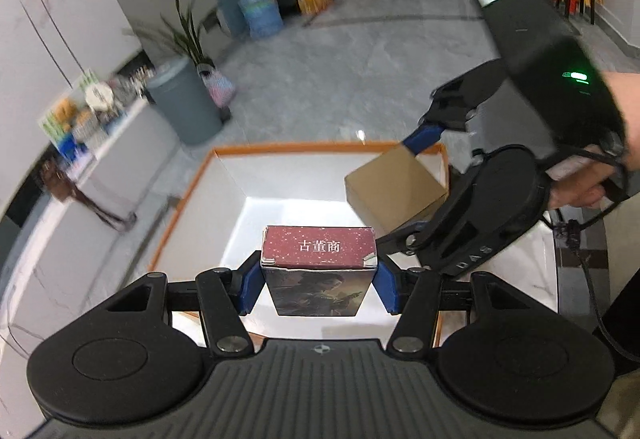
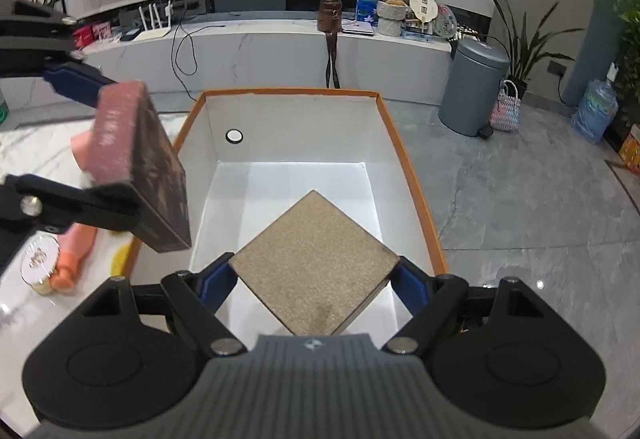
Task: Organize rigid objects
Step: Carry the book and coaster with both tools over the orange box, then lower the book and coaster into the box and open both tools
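My left gripper [image 1: 318, 285] is shut on a dark red game box [image 1: 319, 267] with white Chinese characters, held above the near end of a white storage box with an orange rim [image 1: 320, 148]. My right gripper [image 2: 314, 281] is shut on a plain brown cardboard box [image 2: 316, 265], held corner-forward above the same storage box [image 2: 404, 159]. The brown box [image 1: 394, 187] and right gripper show at the right in the left wrist view. The red box [image 2: 140, 167] and left gripper show at the left in the right wrist view. The storage box's white floor is visible.
The storage box sits on a white marble table [image 2: 36, 151]. Pink and orange soft items [image 2: 76, 251] and a round white piece [image 2: 38, 263] lie left of it. A grey bin [image 2: 472, 87], plants and a low TV counter [image 2: 280, 47] stand beyond.
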### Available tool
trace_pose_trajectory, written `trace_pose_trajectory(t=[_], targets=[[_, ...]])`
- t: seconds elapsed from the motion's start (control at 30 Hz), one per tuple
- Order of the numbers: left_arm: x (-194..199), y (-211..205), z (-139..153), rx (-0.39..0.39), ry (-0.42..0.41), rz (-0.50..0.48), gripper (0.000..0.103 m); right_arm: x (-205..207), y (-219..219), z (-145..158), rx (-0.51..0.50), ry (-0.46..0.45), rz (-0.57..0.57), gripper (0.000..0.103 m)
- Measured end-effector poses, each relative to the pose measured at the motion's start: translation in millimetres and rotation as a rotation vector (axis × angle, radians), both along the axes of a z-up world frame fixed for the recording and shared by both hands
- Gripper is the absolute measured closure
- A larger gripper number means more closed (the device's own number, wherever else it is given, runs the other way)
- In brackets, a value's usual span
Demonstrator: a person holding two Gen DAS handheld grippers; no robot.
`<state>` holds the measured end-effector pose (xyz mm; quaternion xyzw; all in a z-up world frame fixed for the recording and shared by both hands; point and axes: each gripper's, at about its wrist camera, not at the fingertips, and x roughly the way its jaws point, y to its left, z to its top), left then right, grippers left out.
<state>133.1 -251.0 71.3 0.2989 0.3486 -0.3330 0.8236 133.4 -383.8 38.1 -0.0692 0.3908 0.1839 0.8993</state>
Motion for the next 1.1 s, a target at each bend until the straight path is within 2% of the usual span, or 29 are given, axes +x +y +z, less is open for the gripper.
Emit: trace_pose_trajectory(t=[0.2,0.4,0.77,0.97,1.1], targets=[[43.3,-12.6,-23.4,0.088,0.154,0.042,0.038,5.3,-1.3,-15.2,-0.051,0.010,0.006,0.021],[61.4,-20.7,-49.8,0.165,0.267,0.056,0.038,15.3,1.8,-29.9,-0.078,0.055,0.024,0.021],[86.3,-20.5,-71.0,0.260,0.404,0.078,0.038,31.1,14.4,-44.6,-0.103,0.101,0.067,0.021],[93.9,-22.5,-85.6,0.348,0.432,0.060,0.038,38.0,20.2,-51.3,-0.114,0.122,0.068,0.021],[98.1,-29.6,-93.3,0.359,0.460,0.039,0.038,42.5,25.0,-56.6,-0.119,0.142,0.077,0.021]])
